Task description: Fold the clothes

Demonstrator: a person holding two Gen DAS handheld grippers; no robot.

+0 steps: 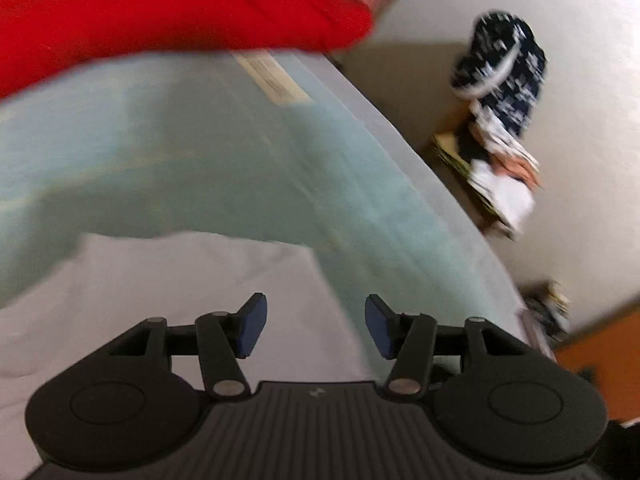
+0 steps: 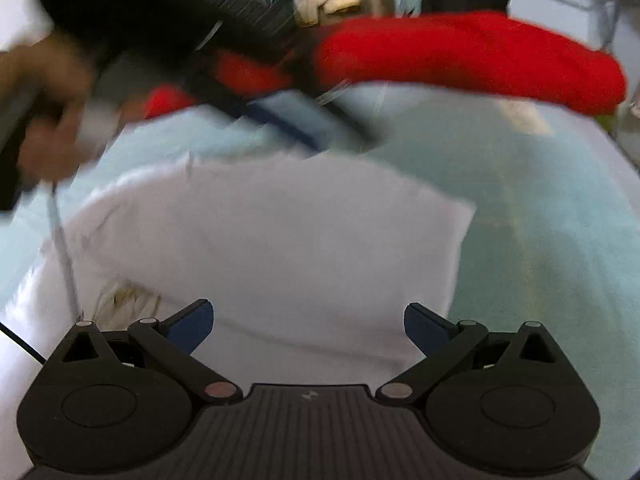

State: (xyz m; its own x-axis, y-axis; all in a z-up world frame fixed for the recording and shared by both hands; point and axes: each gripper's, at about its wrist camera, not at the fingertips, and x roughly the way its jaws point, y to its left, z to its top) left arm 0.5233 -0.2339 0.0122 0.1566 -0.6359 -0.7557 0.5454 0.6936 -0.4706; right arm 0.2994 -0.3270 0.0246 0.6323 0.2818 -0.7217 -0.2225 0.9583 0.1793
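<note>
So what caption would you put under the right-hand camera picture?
Right gripper open above a folded white garment on a pale blue surface, red garment lying beyond.

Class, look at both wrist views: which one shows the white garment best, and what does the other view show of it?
The right wrist view shows the white garment best: most of its folded shape, with top edge and right corner, lies ahead of the open right gripper. The left wrist view shows only a blurred part of it under the open left gripper.

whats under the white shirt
The white shirt lies on a light blue sheet that shows all around it. Whatever else sits directly beneath the shirt is covered.
</note>
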